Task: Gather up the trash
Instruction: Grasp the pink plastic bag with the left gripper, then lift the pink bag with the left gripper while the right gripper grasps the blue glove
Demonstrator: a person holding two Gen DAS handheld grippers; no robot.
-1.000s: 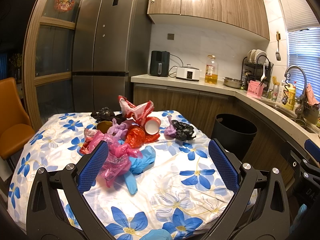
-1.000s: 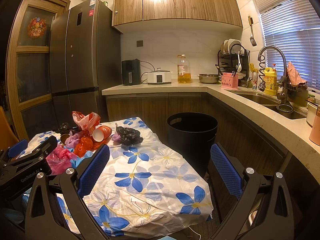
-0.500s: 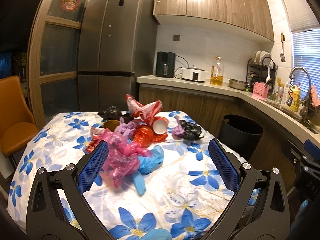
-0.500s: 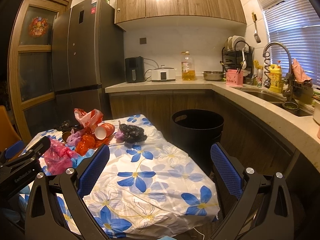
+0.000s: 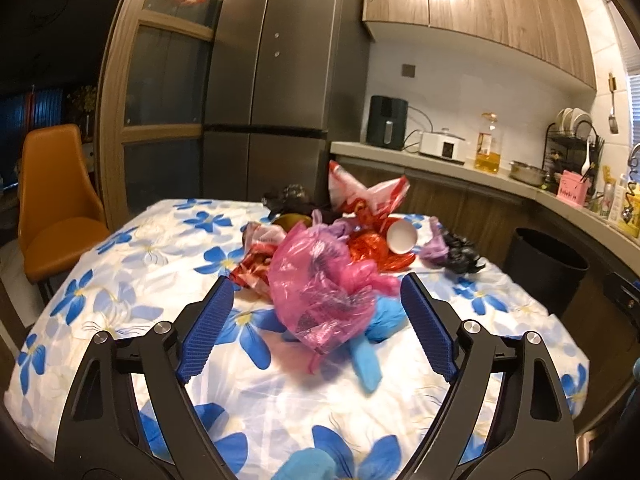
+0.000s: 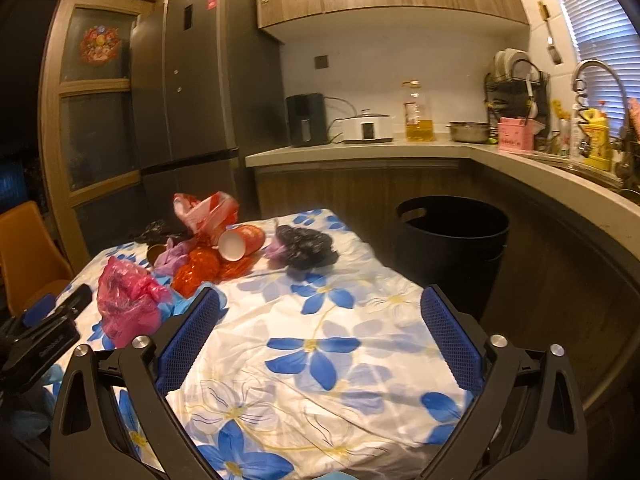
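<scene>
Fingers point(image 5: 208, 332) of closing left gripper point(image 5: 316, 332) astride pink bag point(image 5: 320, 292), untouched; right gripper point(image 6: 320, 340) wide, empty.

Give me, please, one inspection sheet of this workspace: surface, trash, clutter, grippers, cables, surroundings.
Surface: flowered tablecloth, wrinkled.
Job's things: pink bag nearest; blue glove beside it; paper cup on its side; black bag; black bin beside the table.
Clutter: nothing seen apart from the trash.
Grippers: left gripper jaws closing, pink bag between them, untouched; right gripper open, empty.
Cables: one behind the cooker.
Surroundings: fridge, orange chair.
</scene>
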